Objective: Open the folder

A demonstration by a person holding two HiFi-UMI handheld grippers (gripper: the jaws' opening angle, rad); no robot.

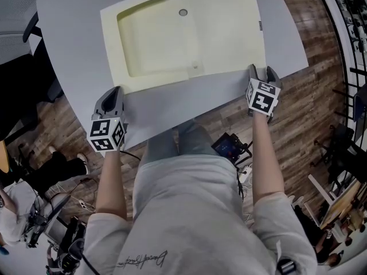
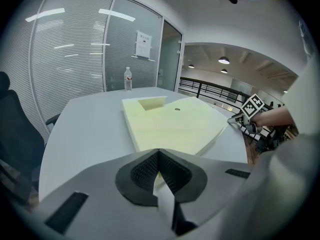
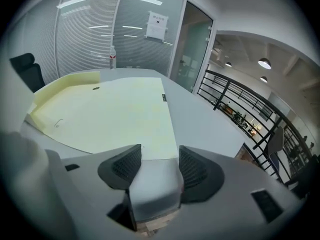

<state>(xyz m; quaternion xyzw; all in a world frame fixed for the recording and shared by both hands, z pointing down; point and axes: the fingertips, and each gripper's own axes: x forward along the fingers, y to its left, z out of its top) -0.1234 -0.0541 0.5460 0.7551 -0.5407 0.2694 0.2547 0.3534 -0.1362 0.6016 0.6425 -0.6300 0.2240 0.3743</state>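
Item 1, left gripper [image 1: 114, 91]: I am holding it at the near-left of the grey table [image 1: 74, 33], just off the folder's near-left corner. Its pads are pressing together at the tips. A pale sliver is showing in the gap behind them, and I cannot tell if any sheet is caught there.

Item 2, folder [image 1: 229, 33]: pale yellow, it is lying flat at the middle of the table, far of both tools. Its long axis is running left to right across my front, and its near long edge is facing me. A small round stud [image 1: 183, 12] is sitting close to the far edge. From the left gripper view, the layers at the near-right edge are parting slightly, though I cannot tell which sheet is the cover.

Item 3, right gripper [image 1: 262, 70]: I am holding it at the folder's near-right corner with its jaws spread and nothing between the pads. The corner is lying just beyond the tips, slightly left of centre.

Relation noted: the folder is lying ahead of both tools. I am judging the right gripper better placed, since it is already open on a corner and needing only a short push away from me to take it.
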